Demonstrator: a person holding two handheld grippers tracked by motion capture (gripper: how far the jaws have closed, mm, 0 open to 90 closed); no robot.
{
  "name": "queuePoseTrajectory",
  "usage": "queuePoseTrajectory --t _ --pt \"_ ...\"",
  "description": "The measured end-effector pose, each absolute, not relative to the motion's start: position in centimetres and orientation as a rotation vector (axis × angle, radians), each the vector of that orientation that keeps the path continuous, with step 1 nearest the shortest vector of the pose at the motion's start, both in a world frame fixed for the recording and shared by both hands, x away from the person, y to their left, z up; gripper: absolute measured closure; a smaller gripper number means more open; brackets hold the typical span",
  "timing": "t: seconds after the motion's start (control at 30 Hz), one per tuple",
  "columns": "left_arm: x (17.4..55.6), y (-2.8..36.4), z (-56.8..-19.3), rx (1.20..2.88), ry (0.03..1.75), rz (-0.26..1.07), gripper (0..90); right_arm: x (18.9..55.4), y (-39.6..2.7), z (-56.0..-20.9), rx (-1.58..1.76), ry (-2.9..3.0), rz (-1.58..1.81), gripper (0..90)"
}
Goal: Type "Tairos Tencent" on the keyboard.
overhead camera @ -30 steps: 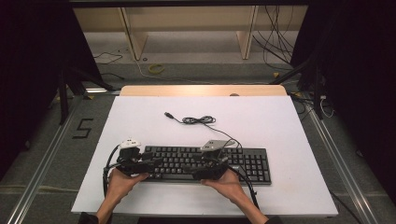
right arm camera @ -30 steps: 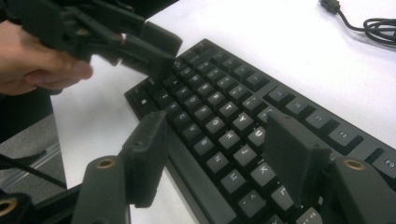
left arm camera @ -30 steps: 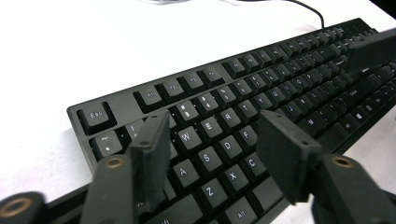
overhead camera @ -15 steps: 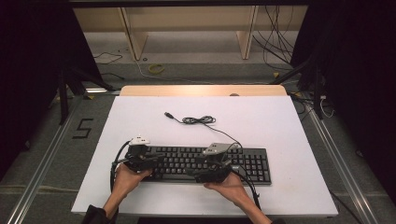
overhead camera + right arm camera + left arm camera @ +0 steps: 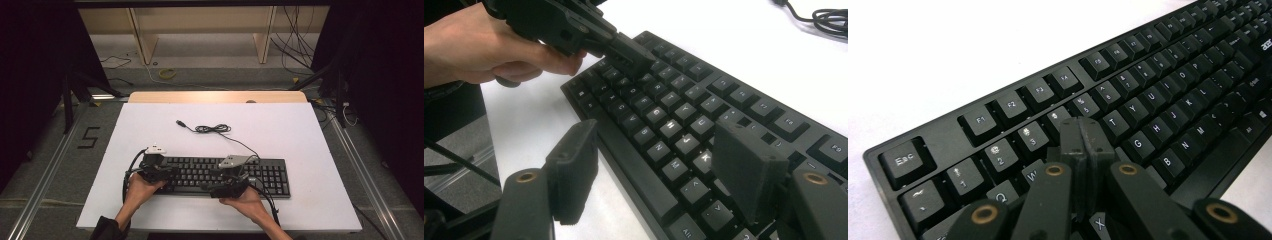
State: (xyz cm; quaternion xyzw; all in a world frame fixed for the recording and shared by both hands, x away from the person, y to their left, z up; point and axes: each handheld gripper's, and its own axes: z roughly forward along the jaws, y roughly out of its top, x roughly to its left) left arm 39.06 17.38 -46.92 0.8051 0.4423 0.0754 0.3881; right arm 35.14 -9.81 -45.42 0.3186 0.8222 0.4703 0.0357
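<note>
A black keyboard [image 5: 260, 175] lies across the near part of the white table [image 5: 300, 130]; its cable [image 5: 212, 128] runs to a loose coil behind it. My left gripper [image 5: 167, 172] is over the keyboard's left end. Its jaws are pressed together, and the gripper [image 5: 1082, 134] has its tip down among the upper letter keys of the keyboard [image 5: 1168, 85]. My right gripper [image 5: 220, 189] is at the keyboard's front edge near the middle. It [image 5: 659, 167] stands open, straddling the front edge of the keyboard [image 5: 684, 100]. The left gripper [image 5: 626, 52] shows beyond it in a hand.
Bare white table lies behind and to both sides of the keyboard. A wooden strip [image 5: 217, 96] edges the table's far side. Beyond it are shelf legs and cables on the floor [image 5: 165, 72]. A "5" [image 5: 87, 137] is marked on the floor at left.
Both hands have shifted forward onto the keyboard. The left gripper has moved right, over the keys. The right gripper has edged slightly forward at the front edge.
</note>
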Motion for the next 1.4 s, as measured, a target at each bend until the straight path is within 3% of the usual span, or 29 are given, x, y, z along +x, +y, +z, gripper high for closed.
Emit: queuePoseTrajectory --t 0.77,1.4 --pt "39.3 17.1 -47.4 2.068 1.157 0.199 89.2 34.9 -9.9 -45.3 0.983 2.516 1.443 35.5" --pt "38.1 18.0 -46.2 2.003 1.136 0.148 65.9 35.1 -9.6 -45.3 0.981 2.51 1.442 37.7"
